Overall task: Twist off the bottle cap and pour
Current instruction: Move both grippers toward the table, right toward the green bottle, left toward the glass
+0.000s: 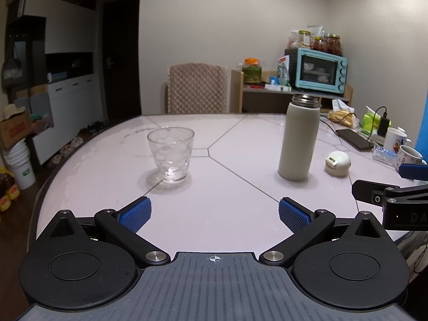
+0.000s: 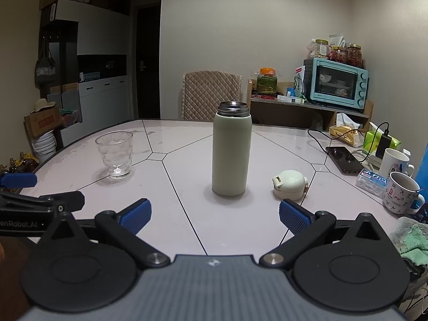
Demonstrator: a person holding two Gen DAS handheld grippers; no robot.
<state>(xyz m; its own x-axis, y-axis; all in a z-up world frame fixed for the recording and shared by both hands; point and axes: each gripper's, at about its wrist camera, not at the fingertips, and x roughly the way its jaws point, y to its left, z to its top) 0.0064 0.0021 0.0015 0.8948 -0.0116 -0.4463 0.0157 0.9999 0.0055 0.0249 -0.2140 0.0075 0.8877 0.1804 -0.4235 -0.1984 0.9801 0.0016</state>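
A pale green insulated bottle (image 1: 299, 139) (image 2: 231, 151) stands upright on the white table (image 1: 227, 187) with its steel neck uncapped. Its round cap (image 1: 337, 163) (image 2: 290, 184) lies on the table just right of it. A clear glass (image 1: 170, 155) (image 2: 115, 153) stands to the left and looks nearly empty. My left gripper (image 1: 215, 214) is open and empty, short of the glass and bottle. My right gripper (image 2: 215, 215) is open and empty, in front of the bottle and apart from it. Each gripper's blue-padded fingers show at the edge of the other's view.
At the table's right side lie a phone (image 2: 343, 159) with a charging cable, two mugs (image 2: 401, 191), a small box, tissue packs and a green cloth (image 2: 413, 240). A quilted chair (image 2: 211, 93) stands behind the table. A shelf holds a blue toaster oven (image 2: 338, 84).
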